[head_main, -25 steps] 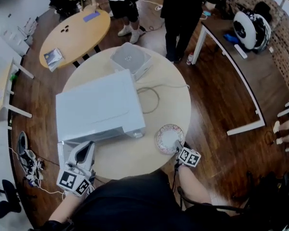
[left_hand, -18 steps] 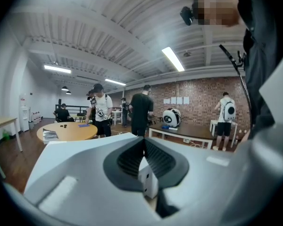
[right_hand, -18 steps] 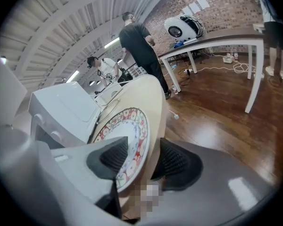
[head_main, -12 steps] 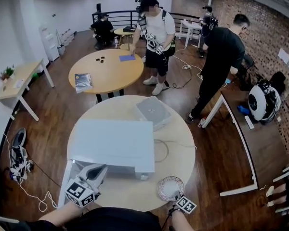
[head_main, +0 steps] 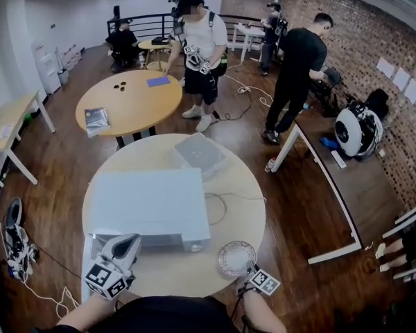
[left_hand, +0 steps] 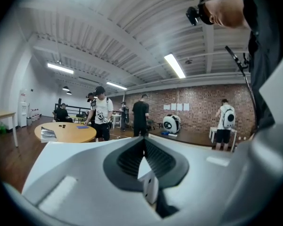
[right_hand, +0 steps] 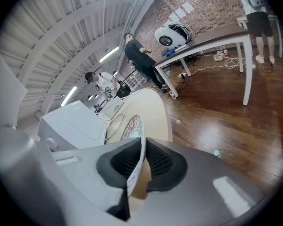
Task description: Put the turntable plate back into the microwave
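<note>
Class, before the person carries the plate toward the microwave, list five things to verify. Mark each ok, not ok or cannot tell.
1. Right gripper on the turntable plate: ok. Its jaws are closing with the rim between them.
2. Microwave door open: cannot tell. The head view looks down on its top, not its front.
3. Left gripper out of the plate's way: cannot tell. It sits at the microwave's front, jaws together at the tips.
4. Cable away from the plate: ok. It lies farther back, beside the microwave.
5. Bystanders away from the round table: ok.
</note>
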